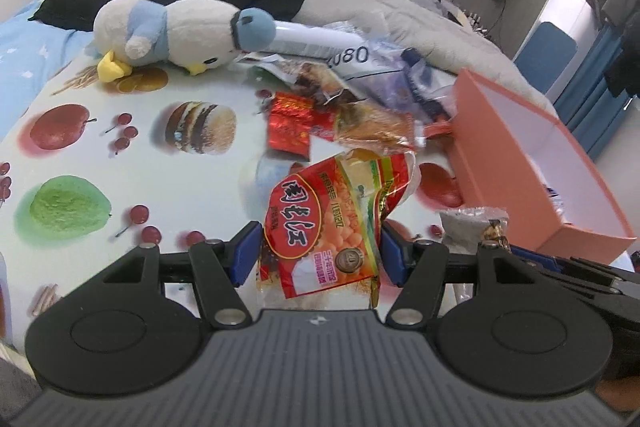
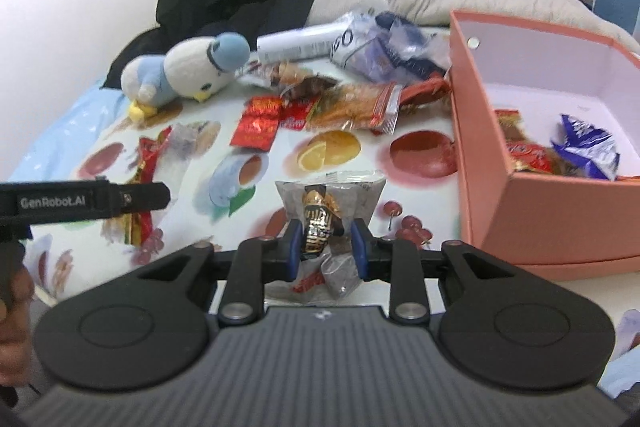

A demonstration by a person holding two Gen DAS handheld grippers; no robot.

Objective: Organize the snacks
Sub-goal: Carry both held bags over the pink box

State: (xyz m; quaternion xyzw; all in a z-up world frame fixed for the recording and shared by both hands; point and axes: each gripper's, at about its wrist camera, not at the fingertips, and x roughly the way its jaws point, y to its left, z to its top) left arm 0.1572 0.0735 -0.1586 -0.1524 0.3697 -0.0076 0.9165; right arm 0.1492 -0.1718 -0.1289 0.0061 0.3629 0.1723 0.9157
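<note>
The black strap (image 2: 92,202) at the left of the right wrist view carries the white word "GenRobot.AI". A white package (image 1: 352,57) behind the snacks shows the dark number "080", seen upside down. The red snack bag (image 1: 320,227) bears large Chinese characters, but I cannot read them surely.
</note>
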